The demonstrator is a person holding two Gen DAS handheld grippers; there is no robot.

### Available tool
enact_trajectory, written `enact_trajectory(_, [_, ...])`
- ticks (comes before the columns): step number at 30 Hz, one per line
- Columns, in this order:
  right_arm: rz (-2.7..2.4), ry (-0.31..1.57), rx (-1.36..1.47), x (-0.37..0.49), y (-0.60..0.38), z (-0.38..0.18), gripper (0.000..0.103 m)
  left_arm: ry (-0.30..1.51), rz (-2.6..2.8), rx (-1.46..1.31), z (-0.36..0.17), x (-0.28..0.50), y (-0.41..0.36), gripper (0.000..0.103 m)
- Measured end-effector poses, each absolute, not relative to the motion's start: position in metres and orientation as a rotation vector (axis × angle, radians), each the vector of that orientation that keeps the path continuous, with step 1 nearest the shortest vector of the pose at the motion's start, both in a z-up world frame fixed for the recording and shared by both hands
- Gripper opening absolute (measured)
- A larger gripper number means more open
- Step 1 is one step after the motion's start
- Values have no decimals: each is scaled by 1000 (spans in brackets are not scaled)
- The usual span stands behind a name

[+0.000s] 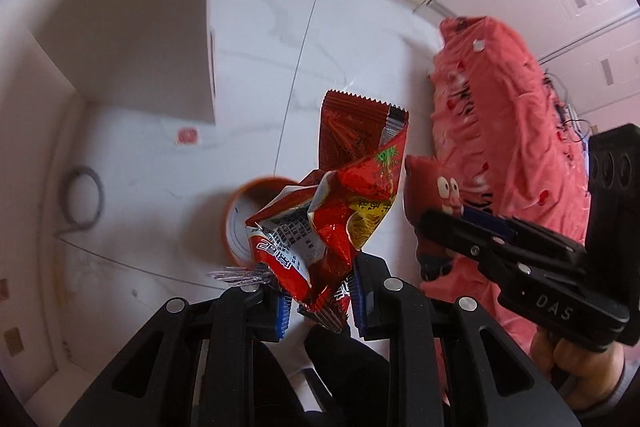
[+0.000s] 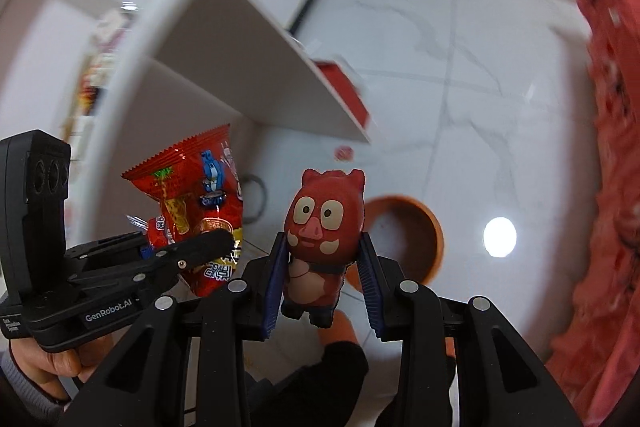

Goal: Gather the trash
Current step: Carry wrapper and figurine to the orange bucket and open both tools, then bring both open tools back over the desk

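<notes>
My left gripper [image 1: 320, 301] is shut on a crumpled red snack wrapper [image 1: 344, 195], which sticks up between its blue pads. The same wrapper [image 2: 196, 203] shows at the left of the right wrist view, with the left gripper [image 2: 188, 247] clamped on it. My right gripper [image 2: 322, 275] is shut on a red pig figurine [image 2: 324, 227] held upright between the pads; the pig figurine [image 1: 436, 203] and the right gripper [image 1: 452, 227] appear at the right of the left wrist view. Below both, an orange round bin [image 2: 424, 227] stands open on the floor; the wrapper partly hides the bin [image 1: 240, 211].
White marble floor tiles [image 1: 280, 39] lie below. A white table edge [image 2: 256, 67] juts in at the left, with a red box [image 2: 344, 87] beyond it. A pink patterned cloth [image 1: 516, 131] hangs on the right. A small red-and-white scrap [image 1: 187, 137] lies on the floor.
</notes>
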State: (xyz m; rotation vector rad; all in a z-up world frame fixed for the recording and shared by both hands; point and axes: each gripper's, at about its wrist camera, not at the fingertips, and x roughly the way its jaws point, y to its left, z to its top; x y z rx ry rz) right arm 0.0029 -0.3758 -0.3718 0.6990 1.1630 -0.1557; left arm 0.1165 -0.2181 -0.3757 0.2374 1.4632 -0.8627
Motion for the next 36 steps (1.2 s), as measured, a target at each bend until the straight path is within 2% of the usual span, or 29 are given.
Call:
enact_trajectory(5, [-181,1229,768,3,-386,-453,35,1567,-857,258,-450,107,-238,26])
enact_trajectory(10, [-192,1285,807,13,-391,-517,35,1633,-860,287,-497,101,-248,28])
enact_trajectory(13, [-197,1312,838,15,-395,-544,36,1641,-869,287,-515,101,-250,36])
enact_trajectory(14, [-197,1319,844,14,-395,-555,40,1643,-869,296,-518,101,-252,38])
enact_trajectory(15, [-198,1326,843,15,-396,-561,40,1647,-869,308,-523,101,-253,43])
enact_trajectory(17, [-202,1337,851,13,-398,-573,41,1648,-860,326,-527,98,-254,45])
enact_trajectory(18, [-212,1345,851,11,-399,-577,46,1655,-859,330,-529,98,-254,46])
enact_trajectory(19, [-217,1347,859,10,-400,-580,51,1657,-855,334,-529,98,-253,53])
enact_trajectory(20, [-219,1346,868,8,-400,-583,57,1651,-848,339,-528,98,-253,56])
enact_trajectory(23, [-224,1337,885,6,-402,-583,61,1635,-842,346,-528,100,-252,61])
enact_trajectory(24, [-222,1335,883,6,-403,-581,61,1627,-835,356,-525,100,-251,64])
enact_trajectory(29, [-222,1323,868,5,-407,-567,61,1597,-797,379,-524,103,-247,65])
enact_trajectory(31, [-226,1308,865,4,-409,-557,61,1578,-762,401,-522,104,-245,80])
enact_trajectory(33, [-225,1297,871,2,-411,-548,61,1569,-743,393,-519,106,-244,86])
enact_trajectory(36, [-219,1283,865,0,-412,-535,61,1574,-737,375,-517,108,-246,86])
